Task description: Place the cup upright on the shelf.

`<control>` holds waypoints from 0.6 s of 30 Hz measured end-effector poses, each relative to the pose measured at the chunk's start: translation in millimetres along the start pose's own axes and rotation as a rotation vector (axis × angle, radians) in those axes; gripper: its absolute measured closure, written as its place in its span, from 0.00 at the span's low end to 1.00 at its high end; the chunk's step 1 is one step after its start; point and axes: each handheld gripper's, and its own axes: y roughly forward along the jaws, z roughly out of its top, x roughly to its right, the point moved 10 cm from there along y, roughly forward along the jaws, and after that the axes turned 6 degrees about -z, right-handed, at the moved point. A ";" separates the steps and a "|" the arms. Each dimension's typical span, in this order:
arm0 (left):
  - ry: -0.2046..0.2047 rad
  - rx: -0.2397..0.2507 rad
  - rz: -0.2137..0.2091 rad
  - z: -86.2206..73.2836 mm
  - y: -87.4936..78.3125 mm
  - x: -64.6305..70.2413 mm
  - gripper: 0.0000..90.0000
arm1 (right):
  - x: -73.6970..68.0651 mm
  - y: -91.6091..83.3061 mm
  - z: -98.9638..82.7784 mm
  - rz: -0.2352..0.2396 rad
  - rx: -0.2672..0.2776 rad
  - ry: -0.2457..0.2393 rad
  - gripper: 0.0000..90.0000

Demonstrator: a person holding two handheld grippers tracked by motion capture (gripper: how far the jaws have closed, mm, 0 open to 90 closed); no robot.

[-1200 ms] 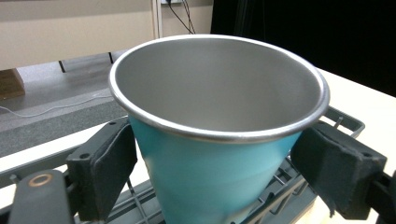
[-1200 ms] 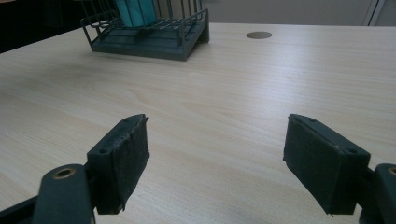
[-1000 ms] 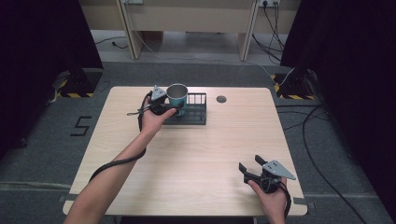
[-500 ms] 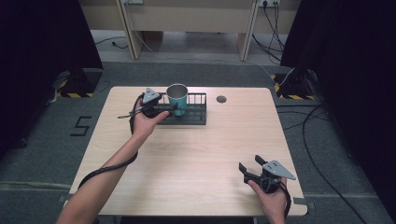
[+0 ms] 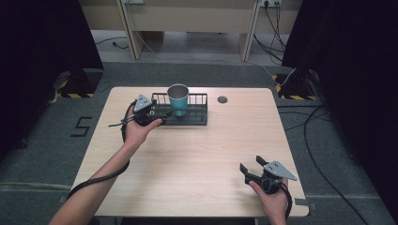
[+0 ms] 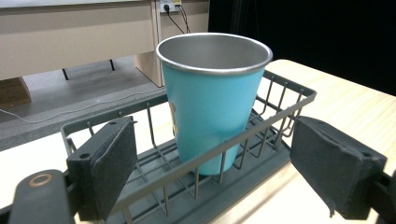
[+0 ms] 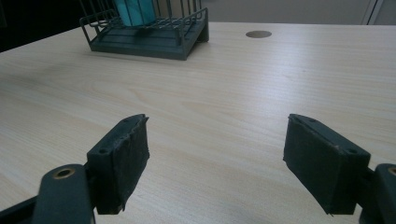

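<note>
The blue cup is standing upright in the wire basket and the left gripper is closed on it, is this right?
Not quite. The left gripper is open: in the left gripper view its pads stand wide apart, clear of the blue cup. The cup does stand upright in the wire basket.

High view: cam fixed above your side of the worktop [image 5: 187,159], facing fwd and down, far enough back to take in the whole top plus floor around it; your forearms enter from the bottom edge. Left gripper view: rides your left hand-held gripper [image 5: 157,117], looks along its jaws, v. close to the wire rack [image 6: 196,172] and the blue cup [image 6: 212,100] at frame centre. Right gripper view: rides your right hand-held gripper [image 5: 251,166], low over the wood, facing across it; rack sits far off, upper left of frame. All 3 share rack and cup.
</note>
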 end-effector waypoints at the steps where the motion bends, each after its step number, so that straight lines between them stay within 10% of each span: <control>1: -0.001 0.004 -0.002 -0.8 -2.0 0.8 0.16 | 0.0 0.0 0.0 0.000 0.000 0.001 0.25; 18: 0.004 -0.002 -0.018 -27.3 -37.4 8.6 0.16 | -0.4 -0.2 -0.1 0.000 0.000 0.003 0.25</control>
